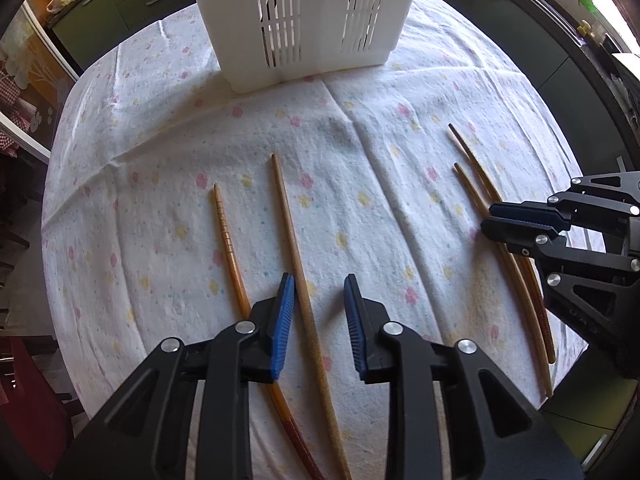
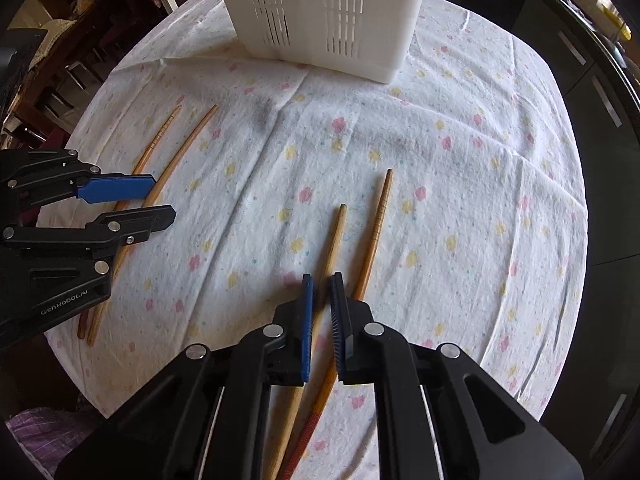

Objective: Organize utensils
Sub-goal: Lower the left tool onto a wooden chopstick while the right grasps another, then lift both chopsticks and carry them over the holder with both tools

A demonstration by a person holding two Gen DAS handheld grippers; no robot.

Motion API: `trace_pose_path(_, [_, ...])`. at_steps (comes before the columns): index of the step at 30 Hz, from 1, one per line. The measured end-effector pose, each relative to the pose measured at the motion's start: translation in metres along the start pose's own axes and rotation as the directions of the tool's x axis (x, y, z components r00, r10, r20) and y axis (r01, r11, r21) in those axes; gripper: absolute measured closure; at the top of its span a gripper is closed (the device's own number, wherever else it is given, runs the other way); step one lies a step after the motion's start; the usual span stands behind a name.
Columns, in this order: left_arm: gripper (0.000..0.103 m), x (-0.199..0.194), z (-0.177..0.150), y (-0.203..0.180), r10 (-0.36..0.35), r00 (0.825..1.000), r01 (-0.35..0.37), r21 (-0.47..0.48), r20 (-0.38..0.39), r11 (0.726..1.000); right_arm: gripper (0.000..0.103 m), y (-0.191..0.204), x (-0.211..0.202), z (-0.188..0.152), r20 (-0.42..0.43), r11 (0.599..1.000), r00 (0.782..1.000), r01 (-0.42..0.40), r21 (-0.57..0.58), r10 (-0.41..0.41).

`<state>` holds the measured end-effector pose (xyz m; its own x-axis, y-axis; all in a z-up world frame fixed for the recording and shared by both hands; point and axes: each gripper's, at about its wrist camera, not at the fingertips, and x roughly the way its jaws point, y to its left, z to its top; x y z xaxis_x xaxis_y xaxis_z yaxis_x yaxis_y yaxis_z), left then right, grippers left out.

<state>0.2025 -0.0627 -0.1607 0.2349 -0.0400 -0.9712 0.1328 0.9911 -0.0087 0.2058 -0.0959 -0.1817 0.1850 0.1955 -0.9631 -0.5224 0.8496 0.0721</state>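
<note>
Two pairs of wooden chopsticks lie on the flowered cloth. In the left wrist view a plain chopstick (image 1: 294,256) runs between the open jaws of my left gripper (image 1: 319,286), with a ridged one (image 1: 228,244) just left of it. In the right wrist view a plain chopstick (image 2: 336,240) passes between the nearly closed jaws of my right gripper (image 2: 322,284), which hovers over it; a ridged one (image 2: 374,240) lies to its right. A white slotted utensil holder (image 1: 304,20) stands at the far side, also shown in the right wrist view (image 2: 328,12).
The round table carries a white flowered cloth (image 1: 360,140). Dark cabinets (image 1: 500,12) stand behind it and a red chair (image 1: 24,392) at the left. Each gripper shows in the other's view: the right one (image 1: 492,216), the left one (image 2: 160,200).
</note>
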Motion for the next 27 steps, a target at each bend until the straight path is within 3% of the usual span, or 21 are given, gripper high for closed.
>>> trace_pose_path(1, [0.094,0.000,0.001,0.002,-0.001,1.000,0.001,-0.006,0.005,1.000,0.096,-0.001,-0.001,-0.001,0.004,1.000,1.000,-0.012,0.010,0.012])
trace_pose_path(2, [0.096,0.000,0.001,0.006,-0.013,1.000,0.013,-0.019,0.003,1.000,0.096,-0.001,-0.003,-0.002,0.018,0.999,0.999,-0.028,0.017,0.027])
trace_pose_path(10, [0.097,-0.010,0.000,0.023,-0.075,0.997,0.075,-0.062,-0.007,0.995,0.096,-0.010,-0.058,-0.007,0.161,0.992,0.980,-0.121,0.040,0.114])
trace_pose_path(19, [0.097,-0.068,-0.007,0.014,-0.103,0.989,0.105,-0.008,0.101,0.994,0.096,-0.018,-0.117,-0.028,0.282,0.984,0.946,-0.176,0.028,0.161])
trace_pose_path(27, [0.097,-0.124,-0.024,0.005,-0.118,0.971,0.111,0.043,0.207,0.993,0.096,-0.017,-0.159,-0.045,0.372,0.981,0.911,-0.196,0.007,0.179])
